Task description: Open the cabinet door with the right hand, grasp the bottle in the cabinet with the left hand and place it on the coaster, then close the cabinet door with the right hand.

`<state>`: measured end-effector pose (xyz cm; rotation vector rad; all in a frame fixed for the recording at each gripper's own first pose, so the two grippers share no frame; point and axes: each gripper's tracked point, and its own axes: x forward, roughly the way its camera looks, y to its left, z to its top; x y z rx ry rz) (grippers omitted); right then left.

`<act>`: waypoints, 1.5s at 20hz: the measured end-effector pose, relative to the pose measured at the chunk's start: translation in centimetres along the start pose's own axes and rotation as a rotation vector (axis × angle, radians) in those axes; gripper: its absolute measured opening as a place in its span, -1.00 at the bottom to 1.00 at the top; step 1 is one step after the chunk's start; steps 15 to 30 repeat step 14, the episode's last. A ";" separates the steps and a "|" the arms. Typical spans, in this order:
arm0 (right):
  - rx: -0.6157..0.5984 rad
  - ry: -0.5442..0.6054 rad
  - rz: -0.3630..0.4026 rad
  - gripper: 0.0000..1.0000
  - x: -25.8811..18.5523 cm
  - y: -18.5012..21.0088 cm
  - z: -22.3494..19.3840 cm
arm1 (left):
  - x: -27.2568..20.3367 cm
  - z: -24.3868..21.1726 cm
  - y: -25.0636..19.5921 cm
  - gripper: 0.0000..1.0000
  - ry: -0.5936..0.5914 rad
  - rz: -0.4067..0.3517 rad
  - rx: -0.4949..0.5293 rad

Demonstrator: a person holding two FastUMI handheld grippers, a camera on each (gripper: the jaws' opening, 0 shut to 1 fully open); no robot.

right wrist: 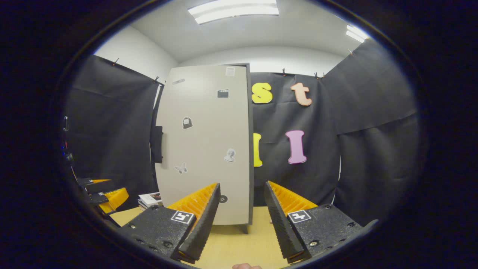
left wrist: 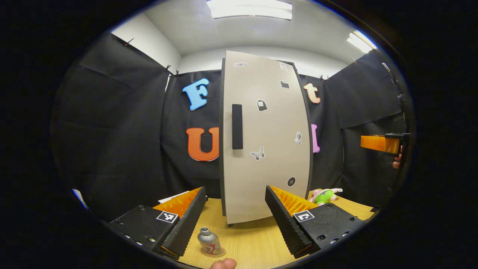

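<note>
Closest to you in the left gripper view, your left gripper (left wrist: 235, 216) hangs above the wooden table (left wrist: 254, 243) with its fingers spread wide and nothing between them. Just under it, in front of the cabinet, the bottle (left wrist: 208, 242) stands upright on the coaster (left wrist: 218, 254), a small silver bottle with a red label, cap end up, near the left finger but not touching it. A bit of your fingertip (left wrist: 223, 263) shows at the bottom edge. Beyond the bottle the cabinet (left wrist: 265, 138) stands on the table, its beige door (left wrist: 269, 149) flat and closed, a dark upright handle (left wrist: 237, 126) near the door's left edge, and small stickers scattered over the door. To the right of the cabinet's foot a small pink and green plush toy (left wrist: 324, 195) lies on the table. Further right of the cabinet, up in the air, part of your right gripper (left wrist: 382, 143) shows with a hand behind it. In the right gripper view, your right gripper (right wrist: 241, 220) also has its fingers spread apart, empty, and is held in front of the cabinet's lower right corner without touching it. Left of the cabinet there, a stack of booklets (right wrist: 150, 199) lies on the table, and the left gripper shows at the edge, well left of the cabinet.
</note>
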<state>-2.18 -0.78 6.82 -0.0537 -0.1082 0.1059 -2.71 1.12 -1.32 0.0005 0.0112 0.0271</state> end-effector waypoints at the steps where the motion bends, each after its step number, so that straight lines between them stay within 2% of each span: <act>1: -0.016 0.014 -0.035 0.55 -1.0 -1.3 -0.9 | -0.2 0.1 -0.3 0.92 -0.009 -0.003 0.000; 5: -0.004 0.057 -0.117 0.55 -3.9 -4.1 -4.2 | -1.0 0.0 -1.8 0.92 -0.024 -0.020 -0.008; 8: 0.046 0.070 -0.147 0.56 -4.7 -4.8 -6.6 | -1.4 -0.4 -2.3 0.92 -0.021 -0.018 -0.017; 10: 0.054 0.133 -0.162 0.53 -4.8 -5.6 -8.9 | -1.6 -0.6 -2.5 0.92 -0.014 -0.017 -0.015; 14: 0.081 0.129 -0.187 0.57 -4.6 -6.8 -9.3 | -1.8 -0.3 -2.4 0.92 -0.026 -0.004 -0.013; 30: 0.081 0.129 -0.187 0.57 -4.6 -6.8 -9.3 | -1.8 -0.3 -2.4 0.92 -0.026 -0.004 -0.013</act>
